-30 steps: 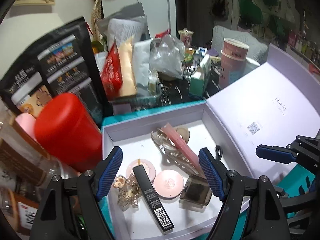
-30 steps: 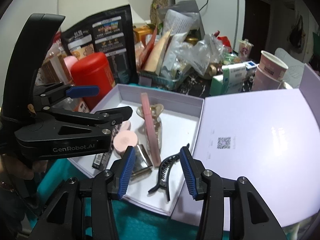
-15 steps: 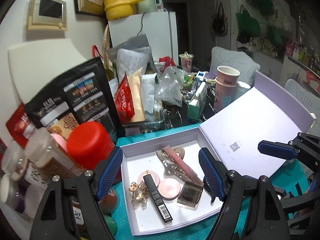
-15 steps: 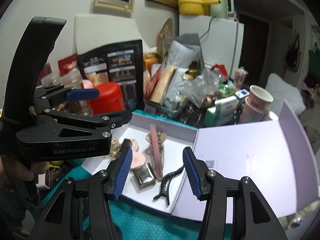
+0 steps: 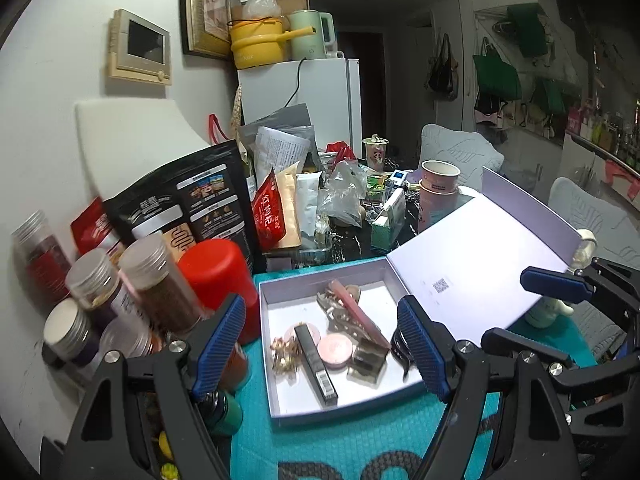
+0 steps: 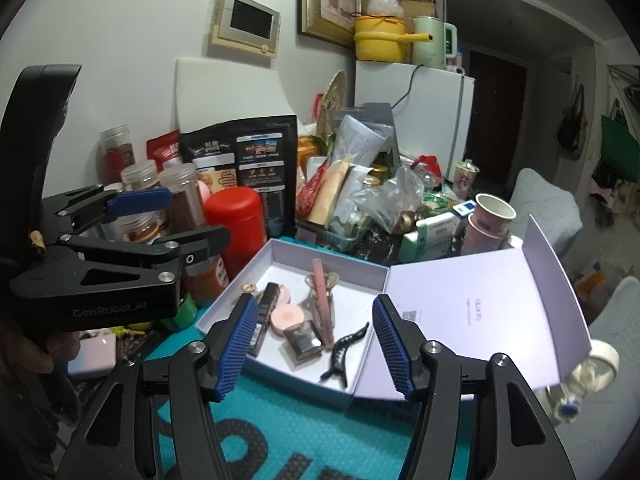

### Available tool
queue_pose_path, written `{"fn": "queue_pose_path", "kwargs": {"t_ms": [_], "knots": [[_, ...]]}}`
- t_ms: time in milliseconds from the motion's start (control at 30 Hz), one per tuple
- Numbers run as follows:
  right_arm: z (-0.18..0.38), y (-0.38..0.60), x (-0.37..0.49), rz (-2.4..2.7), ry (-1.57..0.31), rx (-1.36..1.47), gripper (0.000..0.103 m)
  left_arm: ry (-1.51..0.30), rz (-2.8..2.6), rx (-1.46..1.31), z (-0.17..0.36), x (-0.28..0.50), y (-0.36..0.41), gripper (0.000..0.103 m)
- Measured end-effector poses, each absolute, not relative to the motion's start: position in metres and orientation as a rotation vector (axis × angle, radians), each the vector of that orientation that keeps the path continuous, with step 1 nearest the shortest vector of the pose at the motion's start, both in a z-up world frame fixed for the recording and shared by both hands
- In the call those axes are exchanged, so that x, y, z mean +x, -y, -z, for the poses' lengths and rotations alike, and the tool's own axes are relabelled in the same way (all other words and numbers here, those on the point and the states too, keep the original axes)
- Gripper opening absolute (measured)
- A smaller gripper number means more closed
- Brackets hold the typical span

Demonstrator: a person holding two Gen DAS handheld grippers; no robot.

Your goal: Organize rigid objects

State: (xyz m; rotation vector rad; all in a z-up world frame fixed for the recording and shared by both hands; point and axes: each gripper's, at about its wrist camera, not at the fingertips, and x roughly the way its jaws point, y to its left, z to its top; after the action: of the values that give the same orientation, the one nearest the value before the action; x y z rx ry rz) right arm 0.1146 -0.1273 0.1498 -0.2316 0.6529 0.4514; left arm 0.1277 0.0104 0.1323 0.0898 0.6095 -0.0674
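- Lavender cardboard makes up the open box (image 6: 280, 252), which sits on a teal mat (image 6: 288, 420), its hinged lid (image 6: 480, 304) laid back at about 3 o'clock of the tray.
- Inside the tray, seen from the right wrist: a black claw clip (image 6: 343, 350) at 5 o'clock near the lid hinge, a pink hair clip (image 6: 323, 300) on edge through the middle, a round pink compact (image 6: 286, 317) at 9 o'clock of it, a dark lipstick tube (image 6: 265, 314) along the 8 o'clock wall, and a smoky square case (image 6: 303, 343) at 6 o'clock.
- Right gripper (image 6: 316, 350) hangs above the tray's near edge; its jaws have just been opening, stand apart and grip nothing.
- Left gripper (image 5: 320, 350) hovers above the same tray, jaws wide apart and empty.
- Red canister (image 6: 236, 224) stands just outside the tray at 10 o'clock, with clear jars (image 6: 182, 200) beside it.
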Motion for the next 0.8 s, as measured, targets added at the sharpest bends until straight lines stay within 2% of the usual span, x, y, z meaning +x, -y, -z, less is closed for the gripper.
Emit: {"fn": "queue_pose_path", "kwargs": {"t_ms": [433, 800], "knots": [[-0.137, 0.128, 0.05, -0.405, -0.632, -0.251, 0.062, -0.602, 0.038, 0.053, -0.115, 0.064, -0.017, 0.078], [-0.114, 0.132, 0.02, -0.381, -0.667, -0.208, 0.062, -0.671, 0.023, 0.013, -0.079, 0.036, -0.021, 0.078]]}}
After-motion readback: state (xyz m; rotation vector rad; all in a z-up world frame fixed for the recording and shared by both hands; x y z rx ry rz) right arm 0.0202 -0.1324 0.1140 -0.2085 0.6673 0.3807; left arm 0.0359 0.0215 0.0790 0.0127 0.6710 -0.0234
